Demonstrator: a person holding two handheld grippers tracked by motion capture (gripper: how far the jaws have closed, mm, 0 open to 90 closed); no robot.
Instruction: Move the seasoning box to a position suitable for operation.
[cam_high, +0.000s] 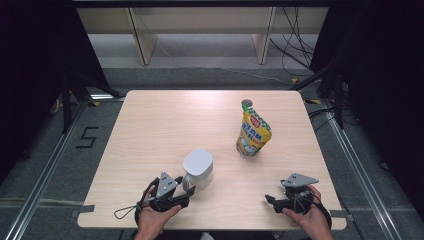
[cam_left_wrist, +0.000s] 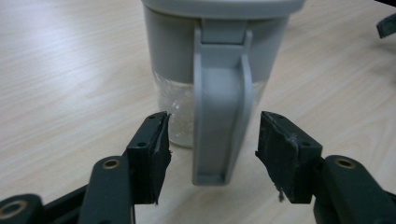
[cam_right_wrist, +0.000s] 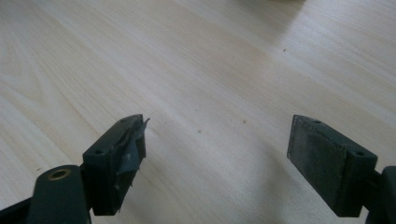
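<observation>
Left tool (cam_left_wrist: 212, 142) astride jug handle (cam_left_wrist: 219, 121), pads apart.

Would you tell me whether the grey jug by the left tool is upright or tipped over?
Upright: the jug stands on its base on the table, lid on top, handle running vertically.

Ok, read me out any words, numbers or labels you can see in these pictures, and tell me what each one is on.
"5": marked in black on the grey floor left of the table.
Yellow snack pouch: a red logo patch and blue lettering on its front, too small and blurred to read.
Grey lidded pitcher: no text on it, in the high view or the left gripper view.
Grippers: no readable marks.
</observation>
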